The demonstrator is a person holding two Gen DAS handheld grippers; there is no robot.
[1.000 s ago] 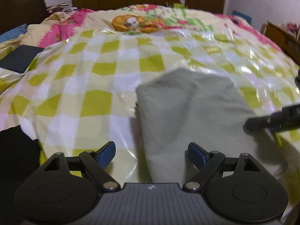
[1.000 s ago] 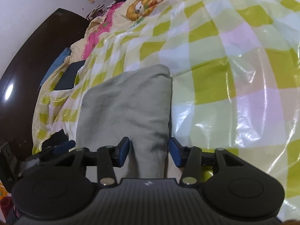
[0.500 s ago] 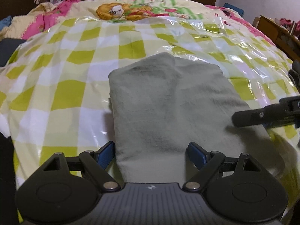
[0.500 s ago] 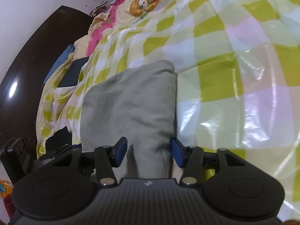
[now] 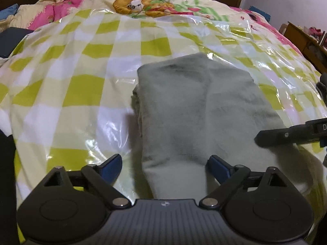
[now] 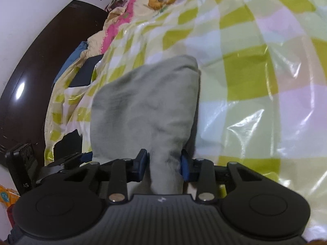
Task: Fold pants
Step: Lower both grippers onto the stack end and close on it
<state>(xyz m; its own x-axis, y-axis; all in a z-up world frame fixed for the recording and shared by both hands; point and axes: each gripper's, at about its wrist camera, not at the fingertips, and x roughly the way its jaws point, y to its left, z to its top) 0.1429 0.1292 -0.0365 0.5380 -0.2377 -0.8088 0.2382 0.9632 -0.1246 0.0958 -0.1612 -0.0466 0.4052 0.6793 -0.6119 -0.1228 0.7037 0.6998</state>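
The grey-green pants [image 5: 196, 106] lie folded into a thick oblong on the yellow-and-white checked plastic sheet [image 5: 81, 85] that covers the bed. My left gripper [image 5: 164, 168] straddles their near end, jaws opening wide; the blue pads [image 5: 110, 167] stand clear of the cloth. My right gripper [image 6: 163, 165] is at the pants' [image 6: 143, 102] near right corner. Its jaws are closing, and the pads [image 6: 141, 163] pinch a raised ridge of the fabric. One black finger of the right gripper [image 5: 286, 135] shows over the pants' right edge in the left wrist view.
A cartoon-print quilt [image 5: 143, 6] lies at the far end of the bed. A dark flat object [image 5: 10, 40] rests at the far left. Wooden furniture [image 5: 302, 40] stands to the right, a dark wooden panel [image 6: 40, 71] to the left, and black cloth [image 5: 6, 173] at the near-left edge.
The right jaws widened a little, then narrowed onto a bunched fold of the pants. The left jaws spread slightly wider, and the left view tilted further down over the bed.
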